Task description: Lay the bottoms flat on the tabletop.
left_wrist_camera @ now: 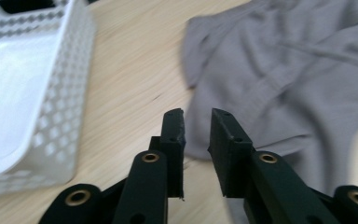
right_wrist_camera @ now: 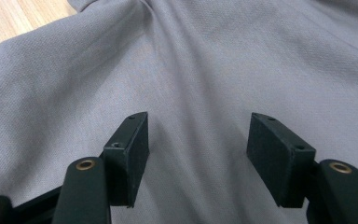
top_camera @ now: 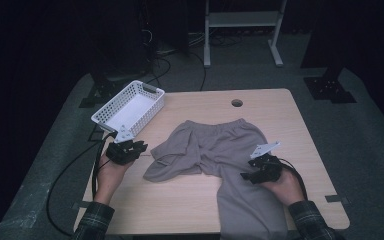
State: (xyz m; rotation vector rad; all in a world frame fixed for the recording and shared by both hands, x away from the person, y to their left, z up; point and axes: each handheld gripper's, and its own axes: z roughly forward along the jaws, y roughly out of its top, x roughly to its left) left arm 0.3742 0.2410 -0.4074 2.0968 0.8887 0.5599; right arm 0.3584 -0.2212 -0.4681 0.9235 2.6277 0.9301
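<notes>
Your grey fleece sweatpants (top_camera: 220,150) lie spread across the middle of the light wooden counter (top_camera: 190,205), one leg folded toward 8 o'clock, the other running to 6 o'clock. Your left gripper (top_camera: 139,148) sits at 9 o'clock near the white perforated plastic basket (top_camera: 128,108), jaws narrowly parted and empty. Your right gripper (top_camera: 246,169) hovers over the cloth at 4 o'clock, jaws wide apart.
</notes>
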